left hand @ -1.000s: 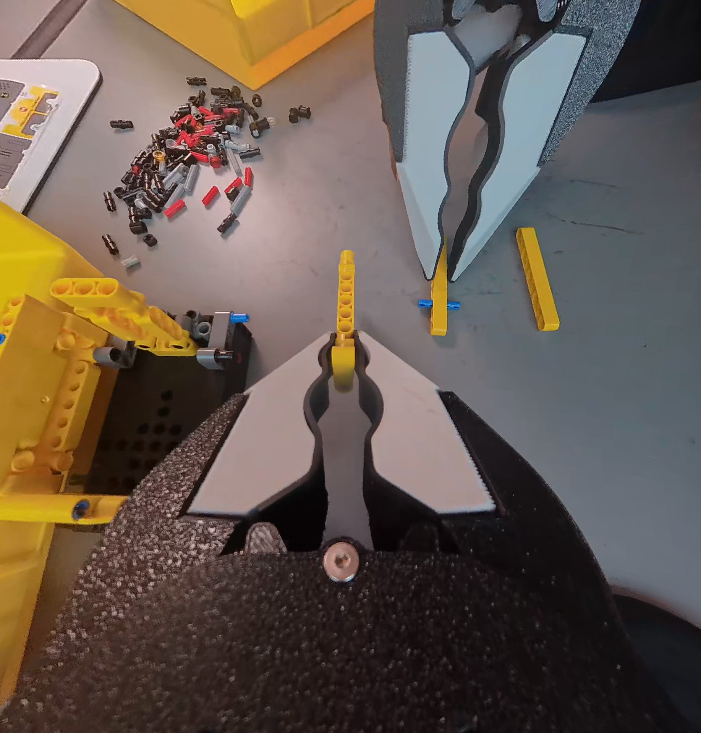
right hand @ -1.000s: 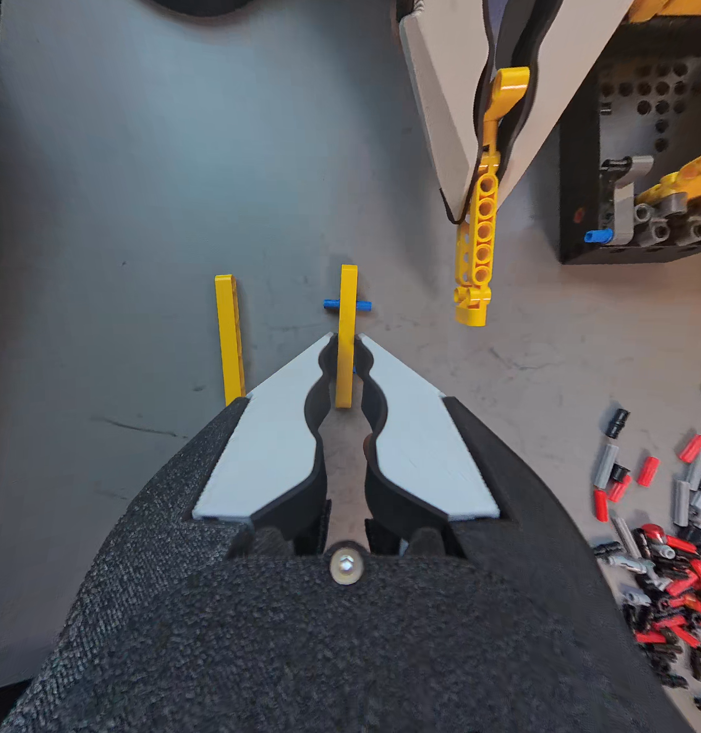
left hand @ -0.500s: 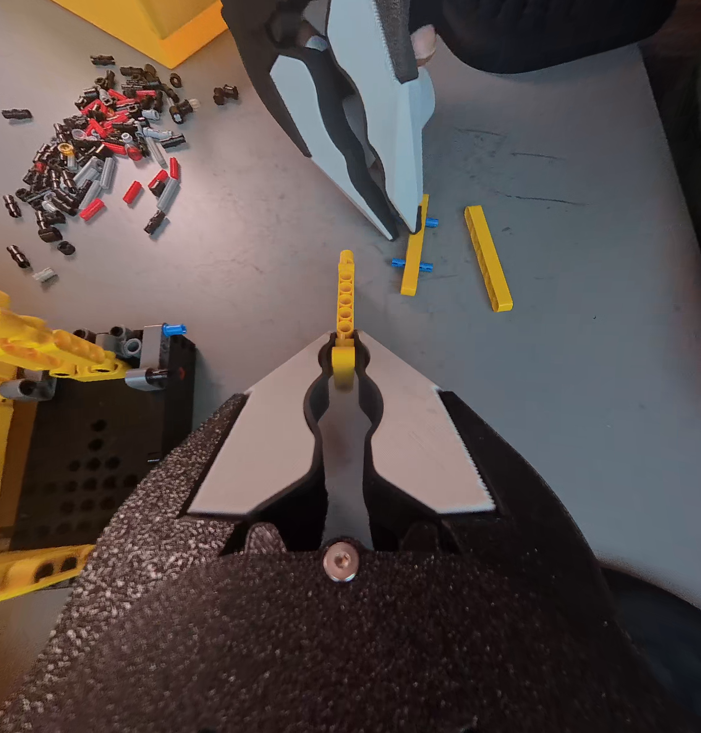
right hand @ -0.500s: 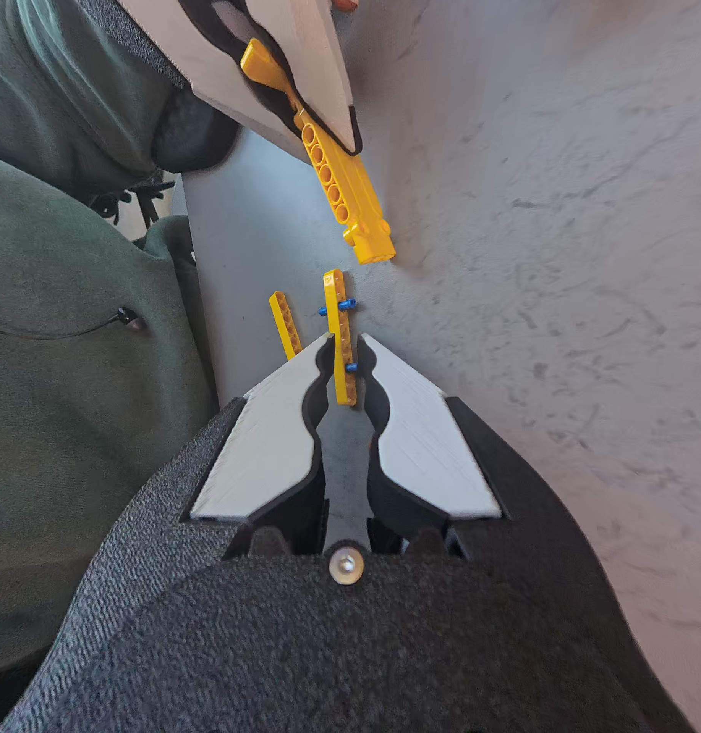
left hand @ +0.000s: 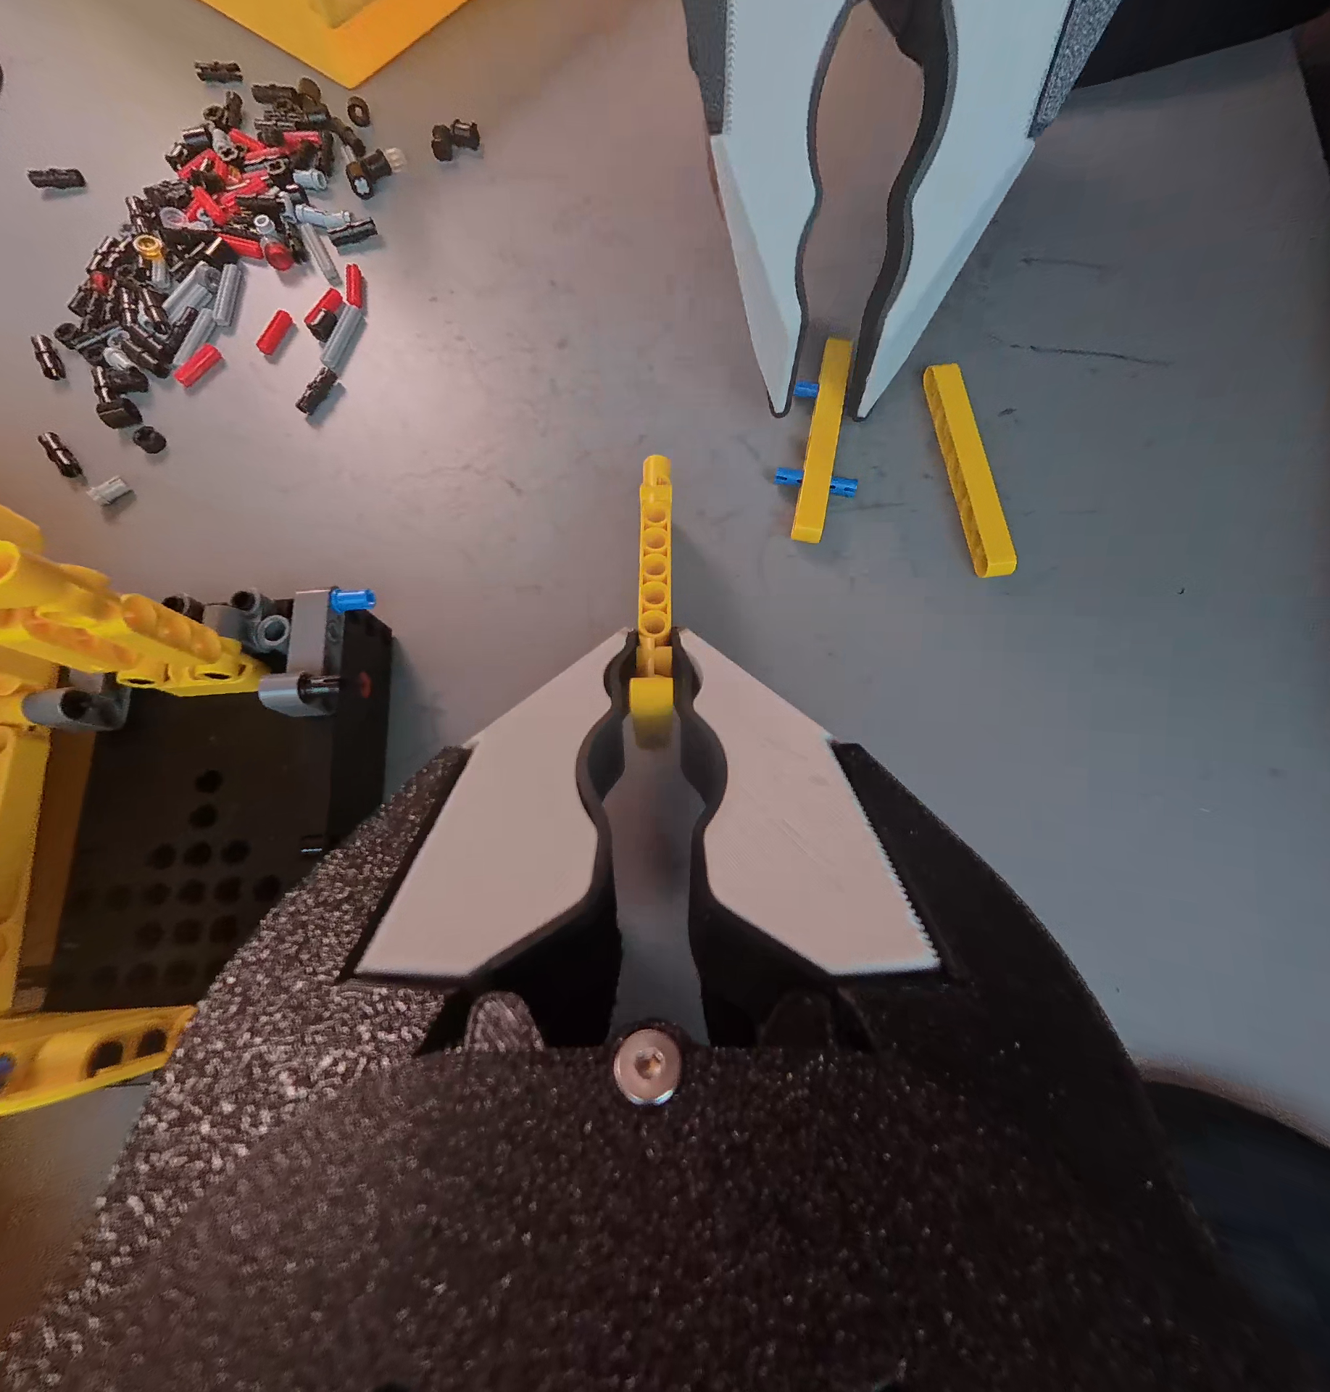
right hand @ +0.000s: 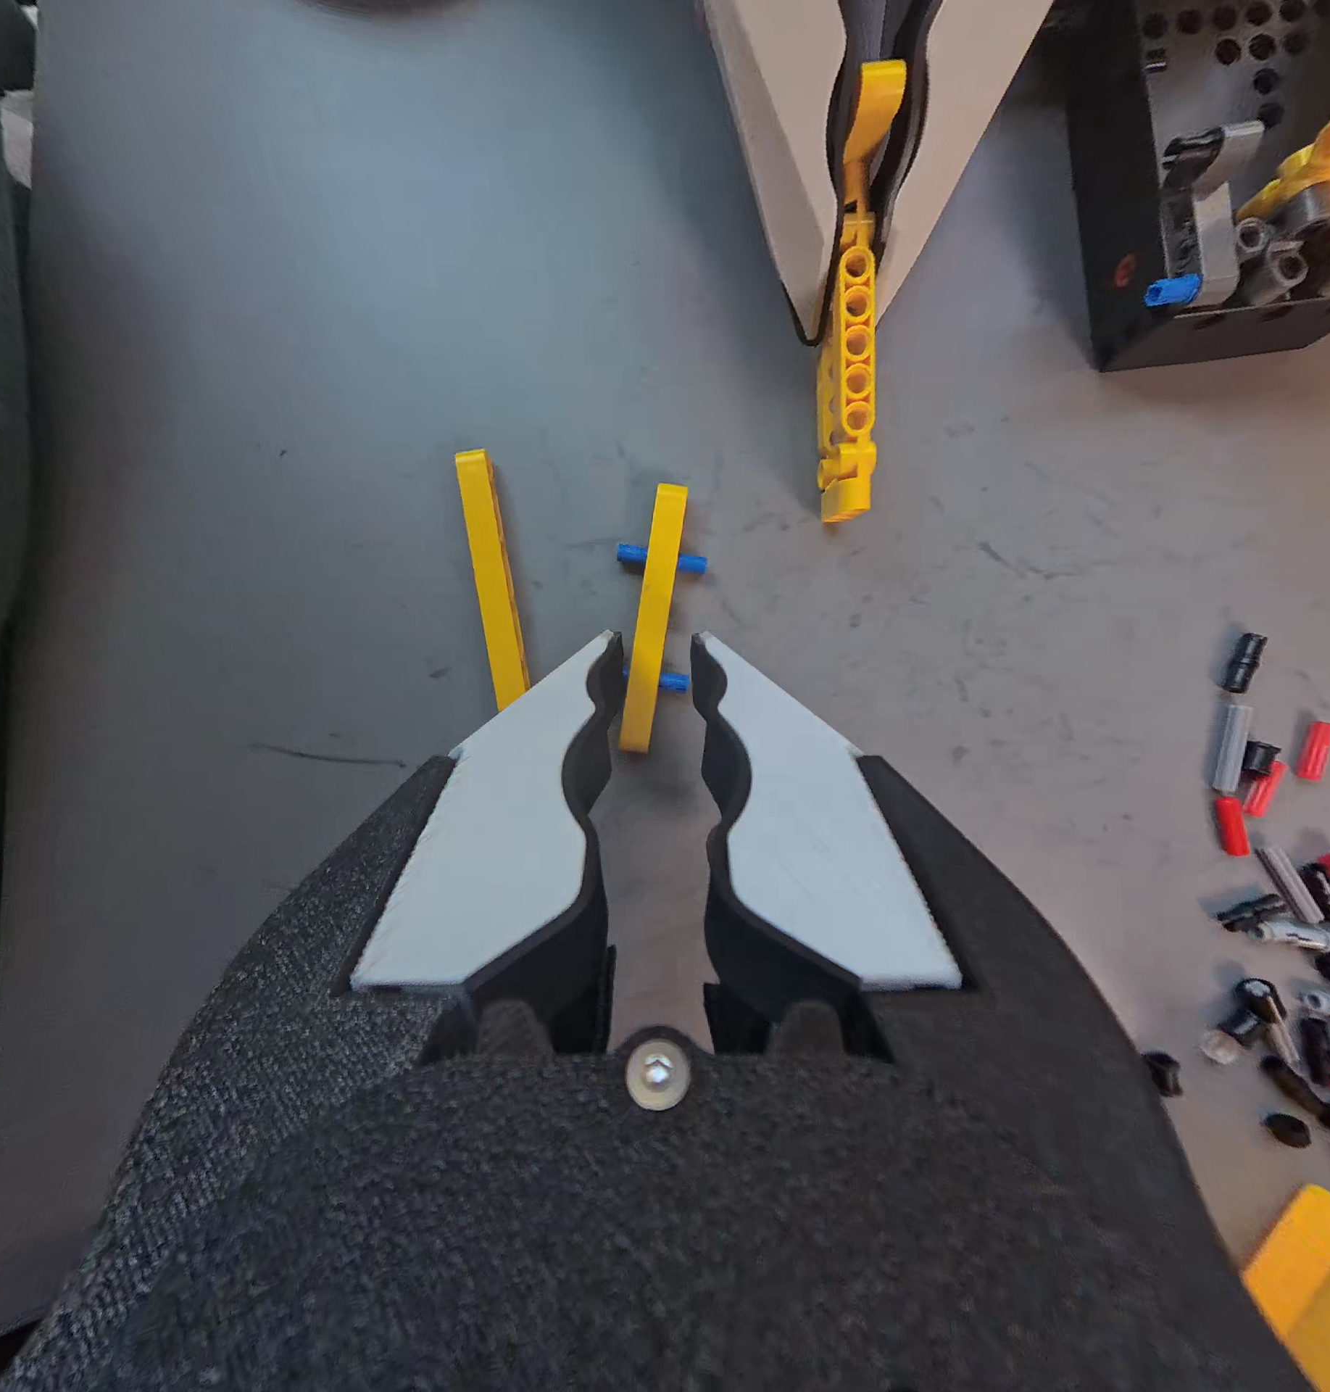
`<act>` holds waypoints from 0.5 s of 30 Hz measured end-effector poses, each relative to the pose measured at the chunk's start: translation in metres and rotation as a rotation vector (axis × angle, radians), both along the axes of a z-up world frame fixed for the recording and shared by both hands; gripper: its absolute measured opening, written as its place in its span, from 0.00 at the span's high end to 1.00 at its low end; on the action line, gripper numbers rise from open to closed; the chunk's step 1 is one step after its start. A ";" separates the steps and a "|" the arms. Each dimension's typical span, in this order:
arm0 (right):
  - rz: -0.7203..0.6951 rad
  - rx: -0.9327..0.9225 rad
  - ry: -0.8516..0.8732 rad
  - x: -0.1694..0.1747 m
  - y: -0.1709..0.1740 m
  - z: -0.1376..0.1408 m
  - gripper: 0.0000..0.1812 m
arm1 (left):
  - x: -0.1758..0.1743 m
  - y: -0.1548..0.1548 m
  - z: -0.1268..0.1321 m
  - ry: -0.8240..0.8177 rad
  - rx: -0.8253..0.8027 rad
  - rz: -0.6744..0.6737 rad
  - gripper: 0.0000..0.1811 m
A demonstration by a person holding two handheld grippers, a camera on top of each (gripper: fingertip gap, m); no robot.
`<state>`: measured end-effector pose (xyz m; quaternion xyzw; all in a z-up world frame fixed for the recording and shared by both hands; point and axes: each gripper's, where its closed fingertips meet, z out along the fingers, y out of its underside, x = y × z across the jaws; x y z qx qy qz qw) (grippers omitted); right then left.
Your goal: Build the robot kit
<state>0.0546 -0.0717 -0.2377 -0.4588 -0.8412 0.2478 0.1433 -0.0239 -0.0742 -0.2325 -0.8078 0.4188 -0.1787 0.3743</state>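
left gripper (left hand: 652, 640) has its jaws pinching a yellow holed beam (left hand: 655, 557) that sticks out past the tips, up off the grey worktop (left hand: 1098, 753). right gripper (right hand: 654, 640) jaws are spread, straddling a yellow beam with blue pins (right hand: 655, 610) lying on the worktop, maybe brushing the left tip. a plain yellow beam (right hand: 490, 580) lies just left of those jaws, loose pins (right hand: 1279, 904) off right.

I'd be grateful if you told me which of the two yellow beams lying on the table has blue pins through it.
The beam between the open right gripper's fingertips: two blue pins cross it. The plain beam beside it, farther from the left gripper, has none.
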 end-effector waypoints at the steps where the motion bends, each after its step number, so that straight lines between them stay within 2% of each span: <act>1: -0.007 0.007 0.001 0.002 0.000 -0.002 0.90 | 0.000 0.000 0.000 0.000 0.000 0.001 0.96; 2: -0.017 0.018 0.009 0.003 0.001 -0.004 0.91 | 0.000 0.000 0.000 0.000 0.001 0.004 0.96; 3: -0.025 0.011 0.024 0.003 0.000 -0.003 0.96 | -0.001 0.001 0.000 0.000 0.001 0.006 0.96; 5: -0.026 0.013 0.040 0.005 -0.002 -0.003 0.96 | -0.002 0.002 0.000 -0.002 0.001 0.011 0.96; 7: -0.009 -0.013 0.104 0.003 -0.007 0.010 0.96 | -0.003 0.002 -0.001 -0.006 -0.001 0.017 0.96; 9: 0.008 -0.067 0.203 -0.002 -0.017 0.044 0.96 | -0.003 0.003 -0.001 -0.009 -0.004 0.023 0.97; 13: 0.101 -0.183 0.442 -0.004 -0.059 0.152 0.96 | -0.003 0.003 -0.001 -0.010 -0.007 0.020 0.96; 15: 0.151 -0.214 0.507 0.003 -0.076 0.192 0.96 | -0.003 0.003 -0.001 -0.009 -0.009 0.019 0.97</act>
